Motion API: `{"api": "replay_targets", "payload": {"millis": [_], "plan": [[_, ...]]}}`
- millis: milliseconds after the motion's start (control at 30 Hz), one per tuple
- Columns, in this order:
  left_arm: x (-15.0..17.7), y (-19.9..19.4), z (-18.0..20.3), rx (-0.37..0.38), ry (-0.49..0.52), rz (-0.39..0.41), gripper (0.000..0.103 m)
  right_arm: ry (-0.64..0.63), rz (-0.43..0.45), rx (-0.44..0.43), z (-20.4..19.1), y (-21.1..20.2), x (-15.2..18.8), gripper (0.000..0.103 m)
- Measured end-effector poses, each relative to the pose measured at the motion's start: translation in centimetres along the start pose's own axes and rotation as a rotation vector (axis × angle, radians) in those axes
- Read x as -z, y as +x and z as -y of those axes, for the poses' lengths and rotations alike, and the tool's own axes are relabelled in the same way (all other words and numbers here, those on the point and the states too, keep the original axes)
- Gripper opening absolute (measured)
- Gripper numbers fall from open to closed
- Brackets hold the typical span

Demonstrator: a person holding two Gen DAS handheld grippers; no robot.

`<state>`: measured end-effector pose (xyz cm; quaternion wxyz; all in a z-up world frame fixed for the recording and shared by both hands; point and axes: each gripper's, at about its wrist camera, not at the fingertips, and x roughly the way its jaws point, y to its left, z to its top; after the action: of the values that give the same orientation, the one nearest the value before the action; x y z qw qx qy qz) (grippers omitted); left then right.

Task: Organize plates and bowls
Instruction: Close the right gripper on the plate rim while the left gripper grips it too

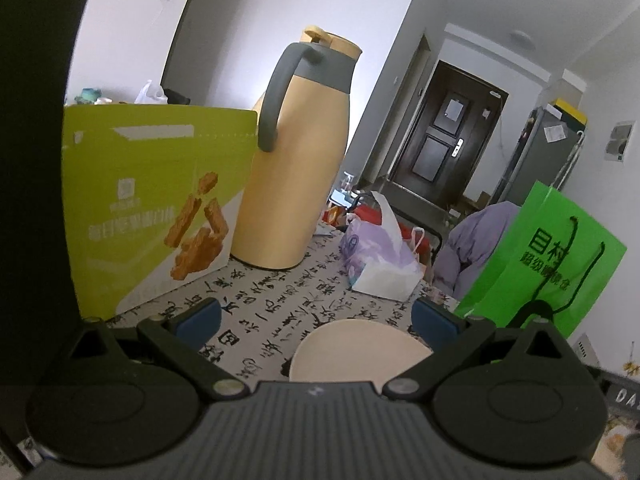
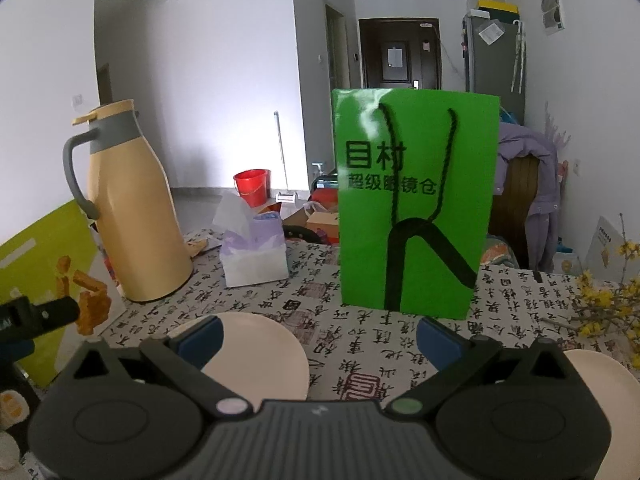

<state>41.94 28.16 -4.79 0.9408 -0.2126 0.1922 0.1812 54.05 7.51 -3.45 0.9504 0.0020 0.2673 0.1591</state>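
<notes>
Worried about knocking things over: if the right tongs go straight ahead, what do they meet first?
Probably the green paper bag, standing upright dead ahead of the open right tongs; only bare tablecloth lies between, though depth is uncertain.

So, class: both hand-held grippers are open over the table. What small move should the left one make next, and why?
Probably ease the left hand-held gripper forward and down onto the cream plate. Its fingers are open and empty, and the plate's rim lies just ahead between them on the calligraphy tablecloth, untouched.

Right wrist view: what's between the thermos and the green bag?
A tissue pack stands between the thermos and the green bag, on the tablecloth; right wrist view.
</notes>
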Motion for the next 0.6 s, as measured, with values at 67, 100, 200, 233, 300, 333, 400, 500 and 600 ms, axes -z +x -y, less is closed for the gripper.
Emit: {"api": "replay_targets", "payload": {"millis": [67,100,200,233,300,333,400,500,600], "plan": [[0.4,1.0,-0.1,-0.026,0.017,0.005,0.103,0.009,-0.009,-0.007,-0.3,0.6,0.0,0.103],[0.6,1.5,-0.1,-0.038,0.023,-0.006,0.103,0.011,-0.013,-0.007,-0.4,0.9,0.0,0.103],[1.1,2.4,-0.2,-0.029,0.04,-0.026,0.103,0.002,-0.026,-0.007,-1.1,1.6,0.0,0.103],[1.3,2.6,-0.1,-0.032,0.05,-0.031,0.103,-0.004,-0.031,-0.009,-1.3,1.8,0.0,0.103],[1.8,2.9,-0.2,-0.032,0.059,-0.046,0.103,-0.014,-0.046,-0.011,-1.7,2.2,0.0,0.103],[1.9,3.0,-0.3,-0.027,0.059,-0.055,0.103,-0.018,-0.057,-0.012,-1.9,2.4,0.0,0.103],[2.3,3.2,-0.5,-0.023,0.059,-0.066,0.103,-0.024,-0.072,-0.007,-2.2,2.8,0.1,0.103],[2.5,3.5,-0.9,-0.022,0.046,-0.07,0.103,-0.022,-0.093,0.002,-2.4,3.5,0.2,0.103],[2.9,4.0,-0.9,-0.036,0.049,-0.074,0.103,-0.018,-0.126,0.014,-2.4,4.3,0.5,0.102]]}}
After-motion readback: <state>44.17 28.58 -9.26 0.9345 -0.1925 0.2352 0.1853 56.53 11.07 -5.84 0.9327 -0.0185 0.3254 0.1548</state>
